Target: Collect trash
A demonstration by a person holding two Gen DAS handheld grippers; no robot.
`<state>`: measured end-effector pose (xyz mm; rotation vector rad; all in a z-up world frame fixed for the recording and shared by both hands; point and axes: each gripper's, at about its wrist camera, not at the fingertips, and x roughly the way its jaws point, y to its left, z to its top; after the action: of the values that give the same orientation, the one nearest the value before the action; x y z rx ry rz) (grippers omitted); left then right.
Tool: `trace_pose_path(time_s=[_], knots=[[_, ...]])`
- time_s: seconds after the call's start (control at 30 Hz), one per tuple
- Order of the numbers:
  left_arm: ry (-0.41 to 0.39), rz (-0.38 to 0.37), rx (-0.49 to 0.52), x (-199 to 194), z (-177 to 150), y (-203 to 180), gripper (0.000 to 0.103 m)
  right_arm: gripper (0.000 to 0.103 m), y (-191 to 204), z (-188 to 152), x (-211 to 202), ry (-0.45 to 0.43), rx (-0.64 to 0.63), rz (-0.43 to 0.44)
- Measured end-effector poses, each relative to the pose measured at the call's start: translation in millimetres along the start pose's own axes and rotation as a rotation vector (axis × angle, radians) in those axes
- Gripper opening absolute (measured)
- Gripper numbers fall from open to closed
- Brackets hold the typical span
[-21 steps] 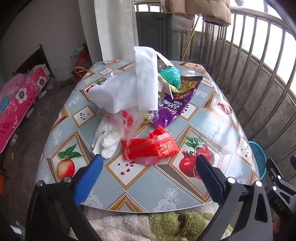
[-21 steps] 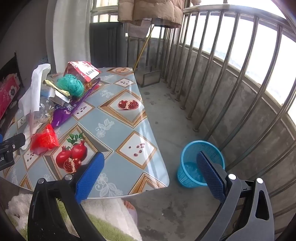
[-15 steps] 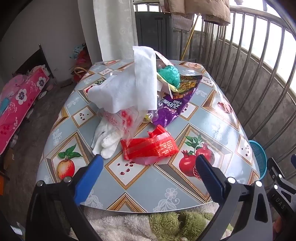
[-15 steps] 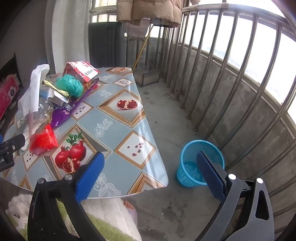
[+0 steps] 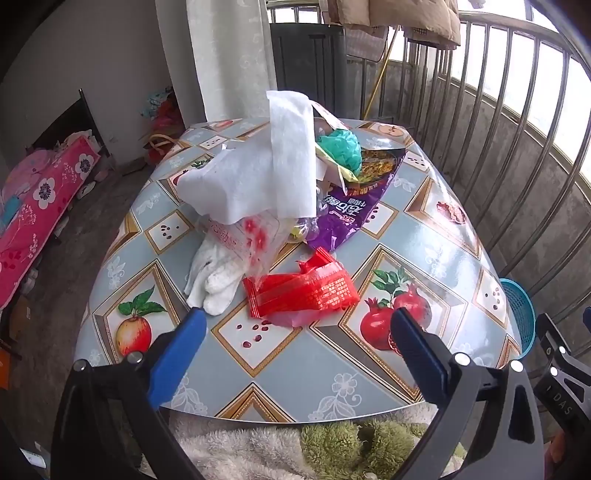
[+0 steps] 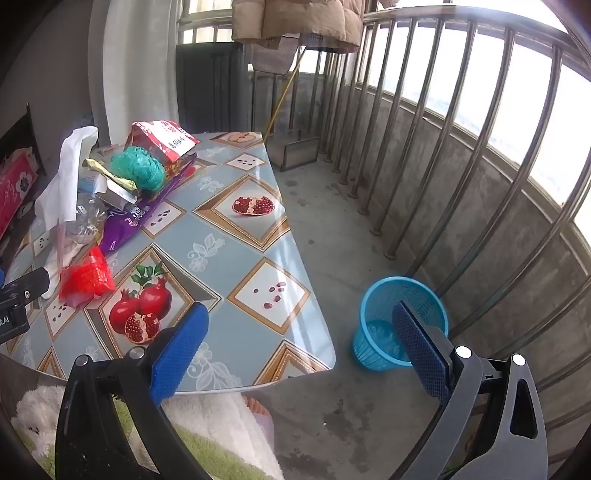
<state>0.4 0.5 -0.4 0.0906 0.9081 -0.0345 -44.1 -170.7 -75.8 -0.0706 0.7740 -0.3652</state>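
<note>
A heap of trash lies on the fruit-patterned table [image 5: 295, 373]: a red wrapper [image 5: 301, 291], a white glove [image 5: 212, 275], a white tissue sheet [image 5: 258, 177], a purple snack bag [image 5: 351, 214], a green plastic ball [image 5: 341, 146]. My left gripper [image 5: 295, 332] is open and empty, just short of the red wrapper. My right gripper [image 6: 301, 332] is open and empty over the table's right edge. The red wrapper [image 6: 86, 278] and purple bag [image 6: 131, 221] show at left there. A blue mesh bin [image 6: 400, 321] stands on the floor beside the table.
A metal railing [image 6: 461, 155] runs along the balcony right of the table. A fluffy white-and-green fabric [image 5: 295, 446] lies below the table's near edge. A bed with pink floral cover [image 5: 37, 206] is at far left. A coat [image 6: 295, 22] hangs overhead.
Both views have shifted only slightly. Both grippers stay open and empty and the trash has not moved.
</note>
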Motion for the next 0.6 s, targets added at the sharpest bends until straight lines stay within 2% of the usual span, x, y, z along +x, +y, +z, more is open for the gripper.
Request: trace_pose_path(time_s=[0.6], knots=[[-0.004,0.004,0.002,-1.1,0.5,0.0,0.098,0.095,-1.0,-0.1,1.5,0.002,0.0,-0.001]])
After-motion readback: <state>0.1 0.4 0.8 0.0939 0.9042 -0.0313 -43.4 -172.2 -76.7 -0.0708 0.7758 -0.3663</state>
